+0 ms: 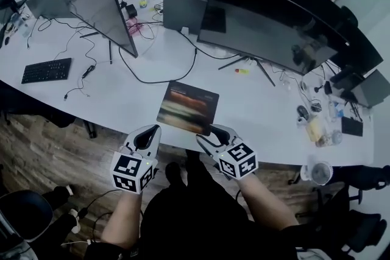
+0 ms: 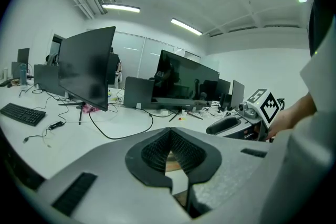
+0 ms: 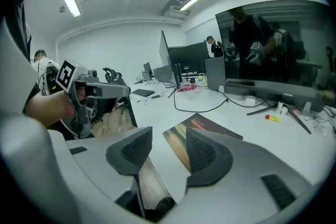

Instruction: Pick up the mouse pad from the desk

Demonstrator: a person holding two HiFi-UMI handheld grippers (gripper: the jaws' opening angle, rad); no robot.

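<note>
With the mouse pad flat at the near edge of the desk, the right gripper, jaws apart and empty, should probably straddle the pad's nearest corner low and level before pinching, while the left gripper, jaws together on nothing, is best held aside.

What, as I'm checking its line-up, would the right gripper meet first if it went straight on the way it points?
Probably the mouse pad: the right gripper points down at the desk, jaws apart, with the pad's near corner straight ahead between them. Depth is unclear; bare desk could come first.
</note>
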